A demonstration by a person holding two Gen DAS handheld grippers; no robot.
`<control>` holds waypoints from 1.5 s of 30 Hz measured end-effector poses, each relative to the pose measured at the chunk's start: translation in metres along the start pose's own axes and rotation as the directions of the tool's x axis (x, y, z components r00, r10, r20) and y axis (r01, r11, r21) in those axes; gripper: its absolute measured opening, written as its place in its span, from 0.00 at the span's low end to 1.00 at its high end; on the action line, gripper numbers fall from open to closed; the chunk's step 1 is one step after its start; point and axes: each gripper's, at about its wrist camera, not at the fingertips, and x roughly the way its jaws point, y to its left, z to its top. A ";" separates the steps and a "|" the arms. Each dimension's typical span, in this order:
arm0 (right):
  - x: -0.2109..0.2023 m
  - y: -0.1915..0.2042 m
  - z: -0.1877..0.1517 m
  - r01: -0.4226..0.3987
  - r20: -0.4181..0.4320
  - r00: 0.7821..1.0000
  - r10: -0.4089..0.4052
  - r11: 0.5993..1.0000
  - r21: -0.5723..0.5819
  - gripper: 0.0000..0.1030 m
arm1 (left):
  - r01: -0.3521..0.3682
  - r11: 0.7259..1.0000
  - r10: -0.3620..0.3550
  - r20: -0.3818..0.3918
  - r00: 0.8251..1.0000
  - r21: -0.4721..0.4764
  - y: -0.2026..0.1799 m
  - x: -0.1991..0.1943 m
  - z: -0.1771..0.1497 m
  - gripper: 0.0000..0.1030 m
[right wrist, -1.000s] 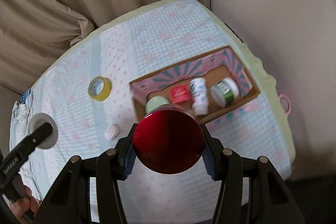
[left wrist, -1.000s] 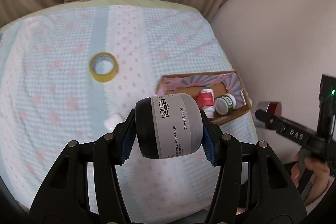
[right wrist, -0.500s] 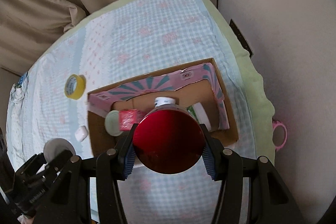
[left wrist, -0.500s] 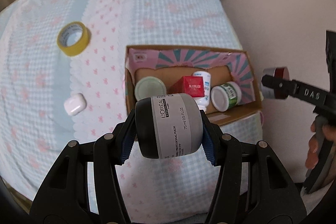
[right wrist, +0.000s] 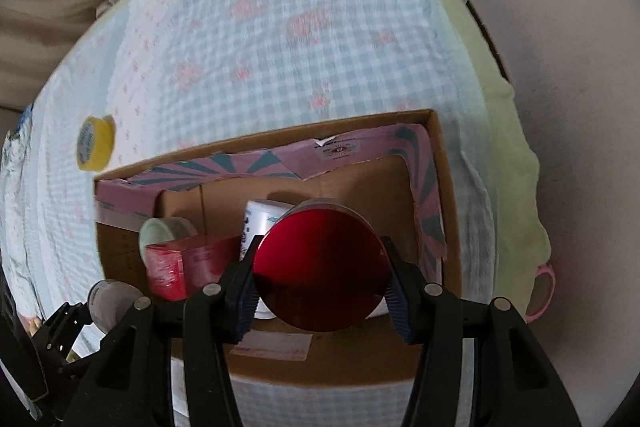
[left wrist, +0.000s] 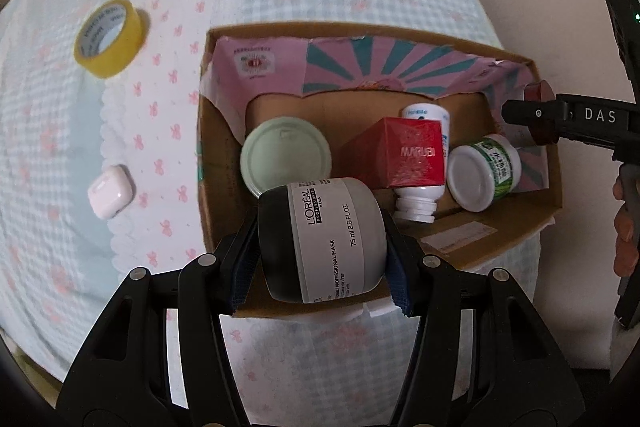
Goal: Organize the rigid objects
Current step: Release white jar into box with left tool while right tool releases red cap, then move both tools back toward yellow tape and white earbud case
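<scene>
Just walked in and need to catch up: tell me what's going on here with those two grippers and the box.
A person is sorting small items into a cardboard box on a bed. The left gripper holds a grey L'Oreal mask jar above the box's near-left corner; the right gripper holds a red round tin above its right half. Neither is released. Inside lie a pale green lidded jar, a red carton, a white bottle and a green-labelled jar. A yellow tape roll and a white earbud case remain on the blanket.

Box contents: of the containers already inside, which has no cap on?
The white bottle lying under the red carton: its threaded neck is bare; the jars keep their lids.
</scene>
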 end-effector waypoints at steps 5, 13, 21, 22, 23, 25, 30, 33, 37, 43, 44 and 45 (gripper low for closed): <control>0.011 -0.009 0.005 0.001 -0.025 1.000 0.000 1.000 0.022 0.49 | -0.010 0.999 0.011 -0.025 1.000 0.051 -0.011 0.009 0.005 0.50; 0.023 -0.008 0.011 -0.021 -0.051 0.998 0.023 0.999 0.037 0.49 | -0.025 0.999 0.027 -0.052 0.998 0.047 -0.016 0.014 0.007 0.53; 0.012 -0.004 0.004 -0.042 0.008 0.999 0.041 0.997 0.059 1.00 | -0.013 0.999 0.015 -0.037 0.999 0.049 -0.015 0.002 0.006 1.00; 0.010 -0.002 0.003 -0.041 0.011 0.999 0.040 0.998 0.052 1.00 | -0.011 0.999 0.013 -0.033 0.999 0.046 -0.014 0.001 0.005 1.00; 0.009 0.000 0.002 -0.041 0.013 0.999 0.040 0.998 0.046 1.00 | -0.010 0.999 0.011 -0.032 0.999 0.040 -0.014 -0.001 0.004 1.00; 0.006 0.002 0.000 -0.037 0.022 0.999 0.036 0.999 0.038 1.00 | -0.014 0.999 0.015 -0.027 1.000 0.036 -0.013 -0.004 0.002 1.00; -0.002 0.004 -0.006 -0.043 0.033 0.999 0.041 0.998 0.049 1.00 | -0.027 0.998 0.027 0.003 1.000 0.049 -0.014 -0.021 -0.005 1.00; -0.010 0.006 -0.010 -0.052 0.043 0.998 0.049 0.997 0.056 1.00 | -0.026 0.999 0.025 0.019 0.999 0.047 -0.012 -0.032 -0.009 1.00; -0.024 0.013 -0.018 -0.051 0.047 0.998 0.049 0.997 0.051 1.00 | -0.033 0.998 0.030 0.047 0.998 0.056 -0.010 -0.048 -0.012 1.00; -0.048 0.022 -0.035 -0.053 0.057 0.997 0.050 0.997 0.055 1.00 | -0.026 0.996 0.018 0.105 0.994 0.082 -0.007 -0.083 -0.016 1.00; -0.052 0.024 -0.038 -0.049 0.061 0.997 0.046 0.997 0.053 1.00 | -0.028 0.996 0.018 0.118 0.993 0.084 -0.004 -0.091 -0.017 1.00; -0.057 0.027 -0.042 -0.041 0.068 0.997 0.037 0.998 0.048 1.00 | -0.030 0.996 0.019 0.126 0.992 0.084 -0.001 -0.096 -0.018 1.00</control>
